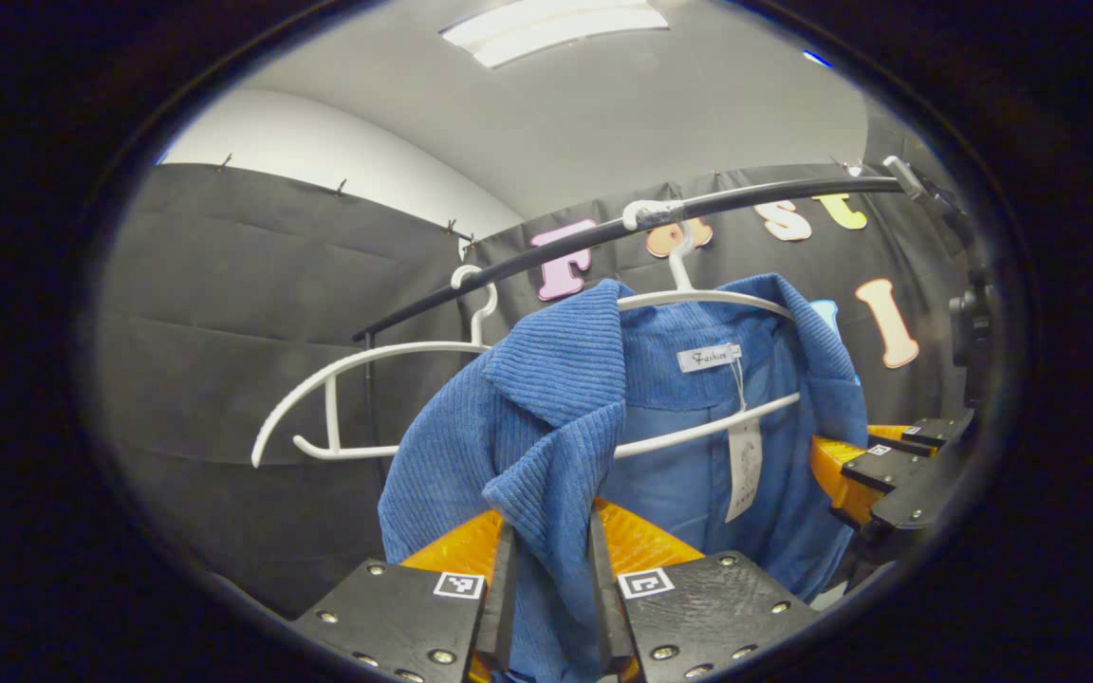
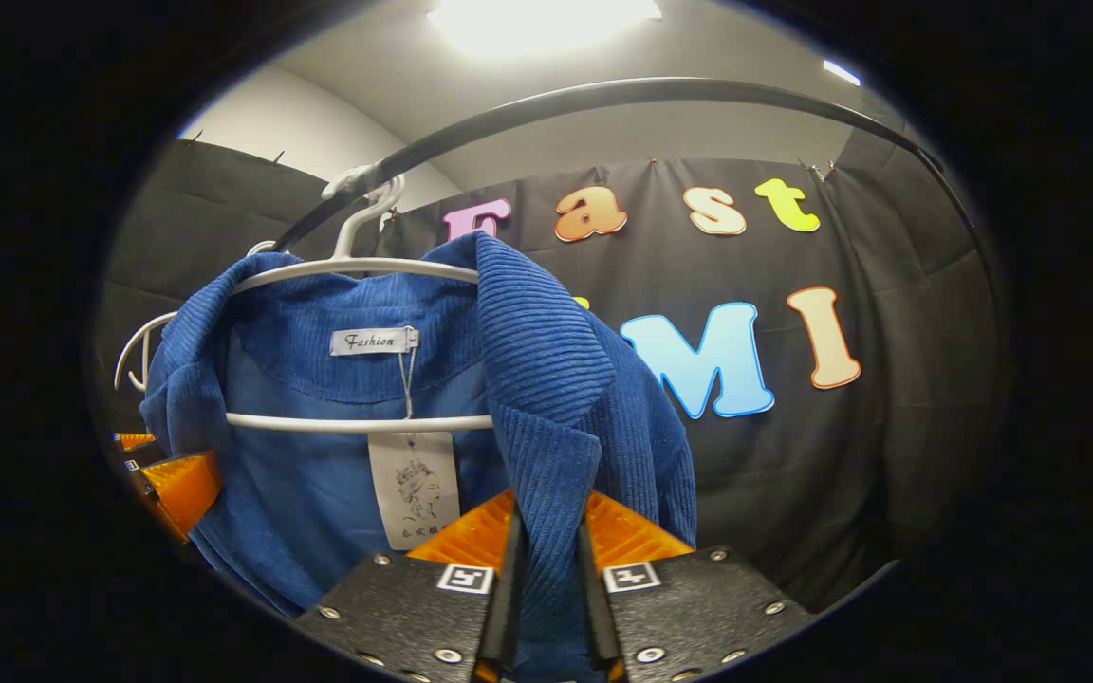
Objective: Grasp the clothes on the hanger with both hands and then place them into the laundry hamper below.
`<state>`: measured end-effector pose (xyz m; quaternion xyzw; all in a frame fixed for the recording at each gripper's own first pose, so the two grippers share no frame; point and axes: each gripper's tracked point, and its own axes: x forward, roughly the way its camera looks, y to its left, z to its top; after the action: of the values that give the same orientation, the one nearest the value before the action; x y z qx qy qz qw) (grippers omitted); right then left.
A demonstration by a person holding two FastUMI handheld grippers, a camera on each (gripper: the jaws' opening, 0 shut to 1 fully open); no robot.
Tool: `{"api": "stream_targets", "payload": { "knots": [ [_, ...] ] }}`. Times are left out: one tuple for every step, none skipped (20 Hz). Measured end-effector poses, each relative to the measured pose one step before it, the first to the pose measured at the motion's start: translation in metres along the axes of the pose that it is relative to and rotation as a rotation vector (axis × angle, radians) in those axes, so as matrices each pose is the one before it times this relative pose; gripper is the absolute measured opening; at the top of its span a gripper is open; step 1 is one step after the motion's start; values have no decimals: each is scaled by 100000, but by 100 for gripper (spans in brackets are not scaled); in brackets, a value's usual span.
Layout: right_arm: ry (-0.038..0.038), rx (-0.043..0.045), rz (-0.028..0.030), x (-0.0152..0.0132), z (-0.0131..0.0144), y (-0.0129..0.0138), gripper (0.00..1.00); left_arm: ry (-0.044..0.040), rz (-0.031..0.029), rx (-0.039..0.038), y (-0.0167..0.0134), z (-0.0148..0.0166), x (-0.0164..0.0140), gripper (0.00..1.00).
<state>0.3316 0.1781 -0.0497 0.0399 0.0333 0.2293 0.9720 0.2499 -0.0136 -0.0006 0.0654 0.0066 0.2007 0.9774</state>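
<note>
Our left tool [image 1: 551, 579] is nearly closed, both fingers pinching one front edge of the blue jacket [image 1: 546, 417]. Our right tool [image 2: 546, 569] is likewise narrowed, pinching the opposite lapel. We see the jacket hanging on a white hanger [image 2: 357, 275] from the black rail [image 2: 603, 95], with an empty hanger [image 1: 366, 379] beside it.
</note>
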Motion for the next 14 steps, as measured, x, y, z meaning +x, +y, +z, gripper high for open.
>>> {"api": "stream_targets", "payload": {
  "knots": [
    [-1468,-1430,25,-191,361,-7,20,-110,614,-281,225,-271,699,29],
    [-1890,-1320,2188,112,321,484,5,-345,-1163,-478,111,160,97,20],
    [-1754,-1961,1722,-31,421,417,4,-130,-500,-388,0,15,43,11],
    [-1980,-2140,16,-79,450,-84,0,-302,-1361,-173,-105,276,127,1],
    [-2625,-1925,-351,-214,752,-150,1,-508,-1026,-348,-20,513,-557,1],
    [-2536,-1065,-425,-284,808,-80,1,-733,-889,-249,-51,429,-372,0],
    [-2371,-516,-738,-210,834,-209,1,-952,-85,477,160,471,-450,0],
    [-1990,-570,-626,-206,757,-163,1,-952,-241,700,197,577,-214,0],
    [-1688,-671,-676,-52,751,-279,0,-1087,-94,845,234,534,-367,0],
    [-1512,-471,-795,25,696,-304,1,-1071,-299,607,182,719,-343,1],
    [-1434,-20,-659,42,772,-231,1,-1220,-287,398,238,715,-399,1],
    [-1530,134,-733,-8,772,-335,1,-1369,-169,493,275,928,-274,0],
    [-1627,80,-887,-104,849,-511,1,-1431,-229,718,252,829,-187,0],
    [-1700,-142,-846,-70,778,-522,0,-1323,-117,668,254,843,-202,0]
  ]
}}
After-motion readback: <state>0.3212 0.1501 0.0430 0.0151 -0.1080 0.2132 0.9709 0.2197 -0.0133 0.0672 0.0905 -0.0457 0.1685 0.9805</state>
